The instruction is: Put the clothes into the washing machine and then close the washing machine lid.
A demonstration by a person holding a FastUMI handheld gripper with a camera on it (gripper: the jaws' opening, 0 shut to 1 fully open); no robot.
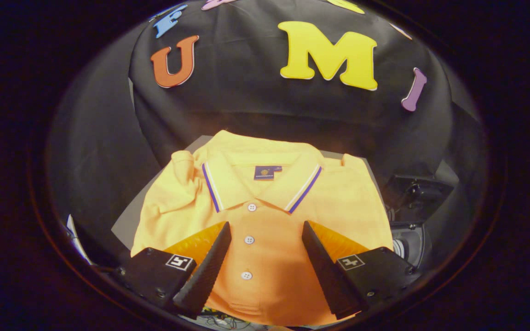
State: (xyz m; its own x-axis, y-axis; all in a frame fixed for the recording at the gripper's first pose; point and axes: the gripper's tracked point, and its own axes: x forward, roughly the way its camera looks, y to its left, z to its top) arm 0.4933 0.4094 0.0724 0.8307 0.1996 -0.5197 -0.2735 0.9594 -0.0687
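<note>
Shirt (265, 216): a yellow-orange polo, folded, lying flat on a grey board (129, 220) just ahead of and beneath the fingers. Its collar (260, 186) carries purple and white stripes and points away from the gripper. The button strip with three white buttons (249, 239) runs down the gap between the two fingers.

Gripper (265, 230): the two black ribbed fingers (210, 266) are spread wide apart, one on each side of the button strip. They hold nothing. Whether the tips touch the cloth cannot be told.

Step in hand, as judged: the first one, picking up the garment. The shirt is not yet gripped and the washing machine is not yet loaded. The next move calls for lowering the fingers onto the cloth and closing them to pinch a fold near the button strip. A pinch that gathers several layers should lift the whole fold; a shallow pinch may let the shirt unfold and trail.

Writing: a small dark blue label (267, 172) sits inside the collar; its print is too small to read. Each finger base carries a square black-and-white marker (179, 262).

Beyond the shirt hangs the black cloth wall. Dark equipment (414, 193) stands to the right of the board; what it is cannot be told.
</note>
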